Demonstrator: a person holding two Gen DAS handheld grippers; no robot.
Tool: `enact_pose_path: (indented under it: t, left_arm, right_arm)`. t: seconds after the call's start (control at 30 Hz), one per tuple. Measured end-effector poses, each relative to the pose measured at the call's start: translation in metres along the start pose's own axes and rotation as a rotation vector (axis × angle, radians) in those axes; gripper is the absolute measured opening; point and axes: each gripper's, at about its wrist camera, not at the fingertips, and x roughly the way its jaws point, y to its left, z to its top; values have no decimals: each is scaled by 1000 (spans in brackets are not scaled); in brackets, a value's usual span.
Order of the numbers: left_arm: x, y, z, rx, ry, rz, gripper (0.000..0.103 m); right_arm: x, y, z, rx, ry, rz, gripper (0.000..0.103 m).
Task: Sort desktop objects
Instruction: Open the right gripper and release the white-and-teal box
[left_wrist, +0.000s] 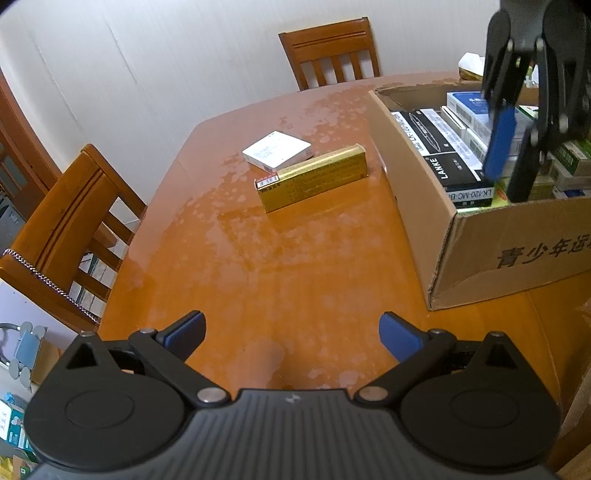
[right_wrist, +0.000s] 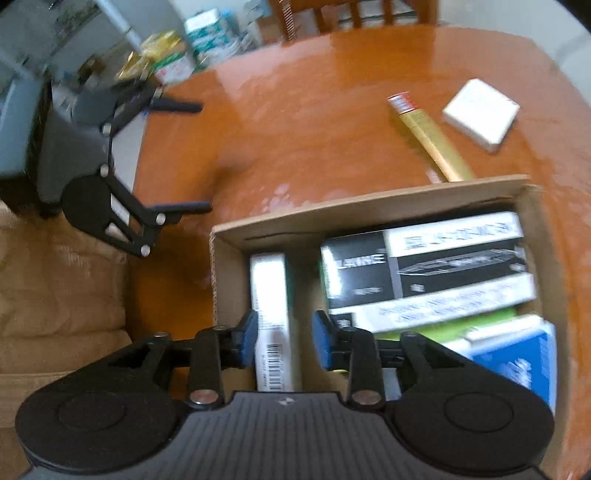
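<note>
Left wrist view: the camera sits behind the left gripper (left_wrist: 291, 338) and looks forward and steeply down across the wooden table (left_wrist: 266, 266), from fairly high above its near edge, toward the far chair (left_wrist: 332, 51) and the wall. Right wrist view: the camera sits behind the right gripper (right_wrist: 284, 341) and looks almost straight down into the cardboard box (right_wrist: 369, 210) from close above it; the picture is blurred. Both views share the table top, the cardboard box (left_wrist: 417, 206), the gold box (left_wrist: 314, 177) (right_wrist: 432, 140) and the white box (left_wrist: 277, 151) (right_wrist: 480, 114). Each camera also sees the other gripper: the right gripper (left_wrist: 509, 162) at upper right, the left gripper (right_wrist: 184, 155) at left.
</note>
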Motion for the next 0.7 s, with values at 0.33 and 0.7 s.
enact_pose_path:
  t: [0.33, 0.7]
  left_arm:
    - [2, -1, 3, 11, -10, -29, 100]
    - [1, 1, 4, 7, -23, -25, 100]
  right_arm:
    - [-9, -17, -49, 174, 103, -54, 58]
    - [4, -19, -54, 225, 130, -51, 62]
